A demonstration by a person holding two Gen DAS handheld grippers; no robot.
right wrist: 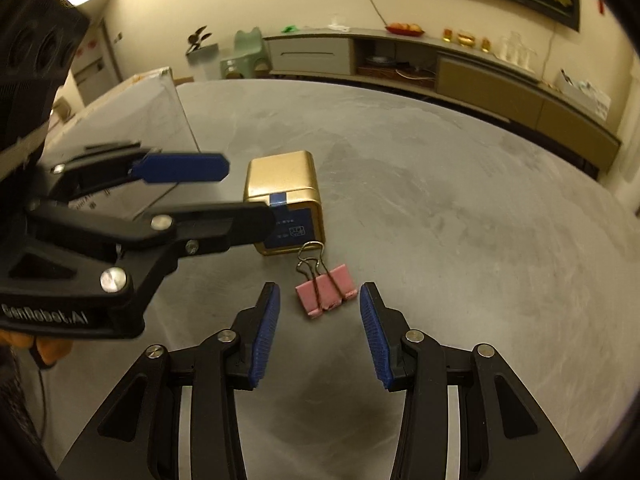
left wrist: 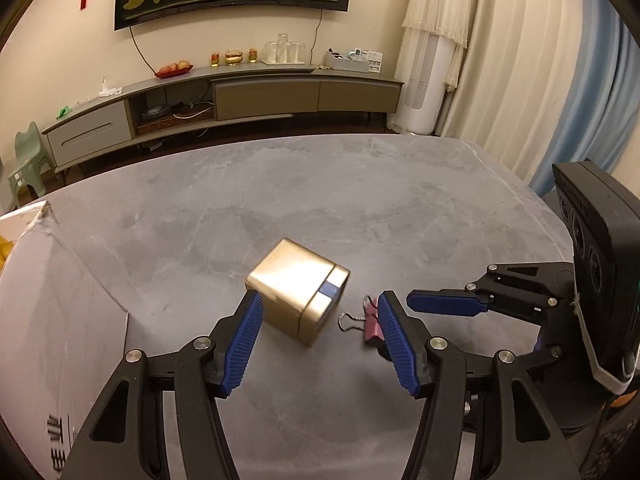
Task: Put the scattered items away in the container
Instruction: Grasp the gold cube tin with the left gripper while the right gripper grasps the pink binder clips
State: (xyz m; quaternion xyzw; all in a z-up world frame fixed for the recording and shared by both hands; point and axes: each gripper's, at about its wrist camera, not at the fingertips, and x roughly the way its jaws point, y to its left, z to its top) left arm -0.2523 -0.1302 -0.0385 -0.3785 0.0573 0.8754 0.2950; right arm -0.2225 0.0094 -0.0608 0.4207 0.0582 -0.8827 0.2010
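A gold tin (left wrist: 298,290) with a blue label lies on its side on the grey table (left wrist: 360,200). My left gripper (left wrist: 320,306) is open, its fingers on either side of the tin's near end. A pink binder clip (left wrist: 372,322) with wire handles lies just right of the tin, partly behind the left gripper's right finger. In the right wrist view the gold tin (right wrist: 284,196) lies ahead and the pink binder clip (right wrist: 326,290) rests just beyond my open right gripper (right wrist: 320,298). The right gripper (left wrist: 448,305) reaches in from the right in the left wrist view. The left gripper (right wrist: 224,192) crosses the right wrist view.
A large white cardboard box (left wrist: 48,320) stands at the table's left; the same box (right wrist: 140,120) shows at the back left in the right wrist view. A low TV cabinet (left wrist: 240,96) lines the wall beyond the table edge. Curtains (left wrist: 540,60) hang at the right.
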